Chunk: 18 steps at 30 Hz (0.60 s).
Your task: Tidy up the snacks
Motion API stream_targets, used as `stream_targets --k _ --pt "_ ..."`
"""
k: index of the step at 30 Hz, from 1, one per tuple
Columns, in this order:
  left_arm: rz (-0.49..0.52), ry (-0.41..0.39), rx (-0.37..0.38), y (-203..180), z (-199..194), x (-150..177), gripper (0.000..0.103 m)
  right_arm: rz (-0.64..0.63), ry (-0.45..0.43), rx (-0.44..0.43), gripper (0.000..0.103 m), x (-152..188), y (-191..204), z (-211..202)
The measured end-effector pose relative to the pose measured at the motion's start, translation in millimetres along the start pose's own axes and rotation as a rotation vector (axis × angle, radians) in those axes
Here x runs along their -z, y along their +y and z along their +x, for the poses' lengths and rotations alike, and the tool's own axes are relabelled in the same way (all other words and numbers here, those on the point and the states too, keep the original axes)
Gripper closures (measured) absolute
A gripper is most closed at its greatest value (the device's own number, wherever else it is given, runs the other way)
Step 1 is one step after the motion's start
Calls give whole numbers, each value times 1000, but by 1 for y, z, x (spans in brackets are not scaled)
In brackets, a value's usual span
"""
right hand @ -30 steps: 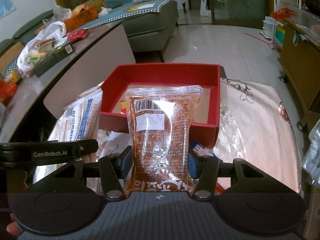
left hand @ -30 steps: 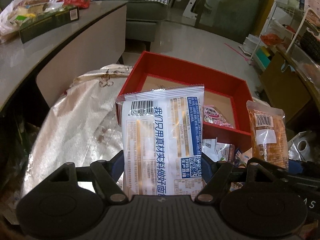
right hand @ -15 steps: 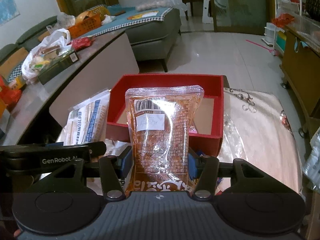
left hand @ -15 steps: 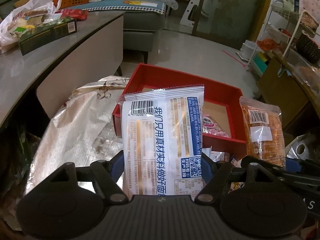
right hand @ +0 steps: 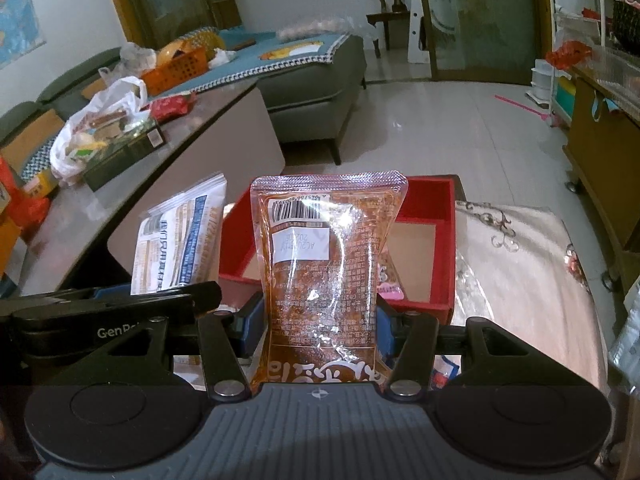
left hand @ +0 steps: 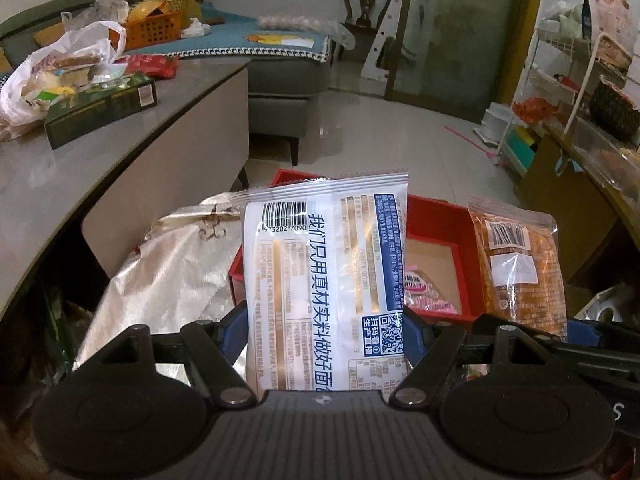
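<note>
While the left gripper (left hand: pixel 326 330) jaws clamp a white-and-blue printed packet (left hand: pixel 326 280), the right gripper (right hand: pixel 318 318) jaws clamp a clear orange-brown pouch (right hand: pixel 324 276), both hiding much of the red open box (right hand: pixel 434 216).

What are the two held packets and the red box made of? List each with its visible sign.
White packet: glossy plastic film, going by the glare and crimped top seal.
Orange packet: clear, shiny plastic film; contents show through and it wrinkles.
Red box: probably matte-covered cardboard; stiff straight walls, brown board-like floor.
</note>
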<state>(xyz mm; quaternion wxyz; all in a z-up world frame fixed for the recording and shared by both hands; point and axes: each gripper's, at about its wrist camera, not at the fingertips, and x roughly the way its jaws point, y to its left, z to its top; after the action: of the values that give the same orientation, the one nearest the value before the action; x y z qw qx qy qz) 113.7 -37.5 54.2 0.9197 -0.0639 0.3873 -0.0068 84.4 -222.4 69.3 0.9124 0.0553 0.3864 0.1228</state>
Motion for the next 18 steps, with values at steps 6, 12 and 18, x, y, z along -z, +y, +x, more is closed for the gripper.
stream_targets --k 6,12,18 --pt "0 -29 -8 -1 -2 -5 35 5 -19 -2 42 -6 2 0" --pt "-1 -52 -13 -3 -3 -12 35 12 -38 1 42 -10 0 -1" --pt "9 -82 -25 -8 -4 -18 35 22 -59 5 42 -15 -3 -2"
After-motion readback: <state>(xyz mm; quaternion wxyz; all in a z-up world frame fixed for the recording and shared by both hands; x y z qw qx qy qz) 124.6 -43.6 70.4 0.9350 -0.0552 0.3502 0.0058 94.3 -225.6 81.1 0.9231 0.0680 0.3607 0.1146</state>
